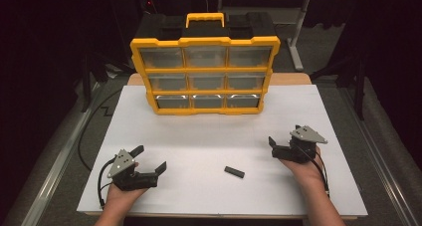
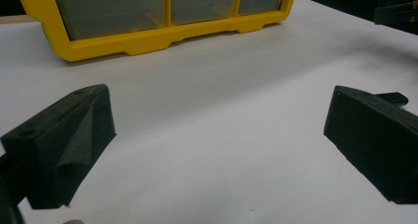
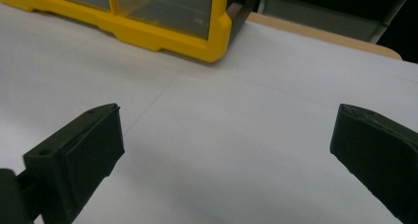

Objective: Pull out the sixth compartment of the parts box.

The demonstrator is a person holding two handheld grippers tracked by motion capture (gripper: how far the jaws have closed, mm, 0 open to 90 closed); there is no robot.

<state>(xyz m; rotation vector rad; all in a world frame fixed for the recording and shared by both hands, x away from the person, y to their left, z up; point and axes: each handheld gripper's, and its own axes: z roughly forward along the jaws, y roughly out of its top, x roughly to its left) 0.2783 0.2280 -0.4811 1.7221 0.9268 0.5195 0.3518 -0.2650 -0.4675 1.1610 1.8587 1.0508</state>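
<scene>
1. We see the white bench (image 1: 199, 131) carrying everything; its near half is bare apart from one small piece, likely left free as working room for both hands.
2. The yellow drawer organizer (image 1: 205, 74) stands upright at the far middle of the bench, clear drawer fronts facing us, handle on top. We judge it is set that way so the drawers can be reached from the front. Drawer contents are too hazy to tell, and glare hides the bottom row.
3. Our left claw (image 1: 151, 158) rests low at the near left, jaws spread wide, holding nothing. In the left gripper view it points at the organizer's lower edge (image 2: 167, 36), with only bare bench between the jaws.
4. Our right claw (image 1: 274, 145) sits at the near right, jaws also wide apart and empty in the right gripper view. From above, the hand and grey plate cover much of it.
5. The small black block (image 1: 234, 172) lies flat between the claws, nearer the right one, untouched. What it is we cannot tell.
</scene>
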